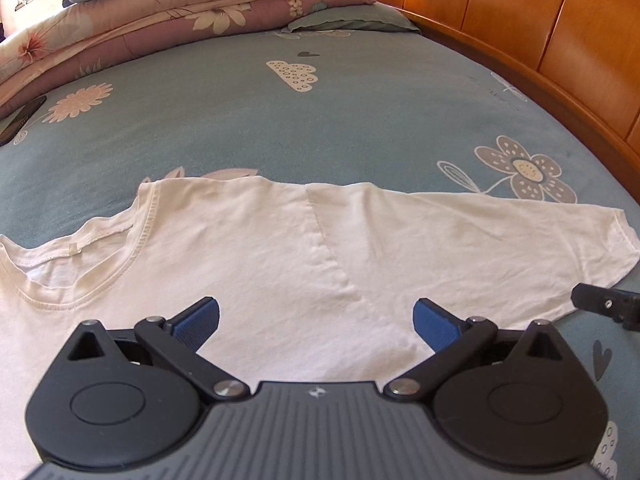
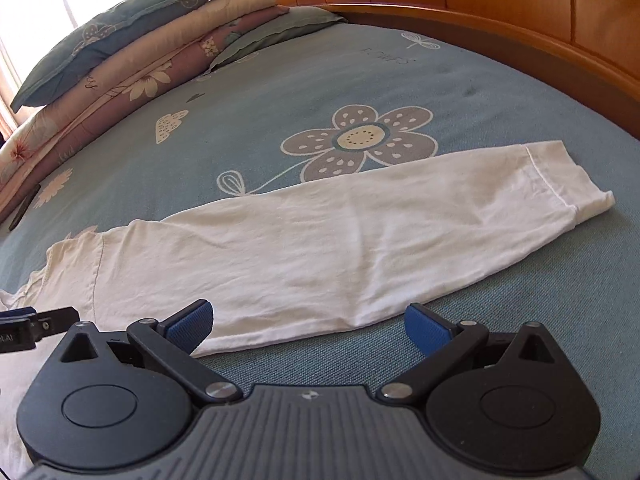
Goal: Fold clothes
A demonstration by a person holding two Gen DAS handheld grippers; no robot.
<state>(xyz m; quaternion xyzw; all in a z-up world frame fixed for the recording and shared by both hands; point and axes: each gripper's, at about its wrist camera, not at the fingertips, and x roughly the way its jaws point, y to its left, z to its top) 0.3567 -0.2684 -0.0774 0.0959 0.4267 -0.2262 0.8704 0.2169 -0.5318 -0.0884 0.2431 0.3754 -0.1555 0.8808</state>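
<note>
A white long-sleeved shirt (image 1: pixel 280 248) lies flat on the blue bed sheet (image 1: pixel 320 120). Its neckline (image 1: pixel 80 264) is at the left in the left wrist view. My left gripper (image 1: pixel 316 322) is open and empty, just above the shirt's shoulder area. In the right wrist view the shirt's sleeve (image 2: pixel 360 240) stretches out to the right, with its cuff (image 2: pixel 560 192) at the far end. My right gripper (image 2: pixel 308 324) is open and empty, over the sleeve's near edge close to the armpit. Part of the right gripper shows at the right edge of the left wrist view (image 1: pixel 608 304).
A stack of folded quilts and pillows (image 1: pixel 180 8) lies at the far left of the bed. A wooden headboard (image 1: pixel 540 20) curves along the right. A dark phone (image 1: pixel 20 120) lies by the quilts. The sheet has flower prints (image 2: pixel 360 140).
</note>
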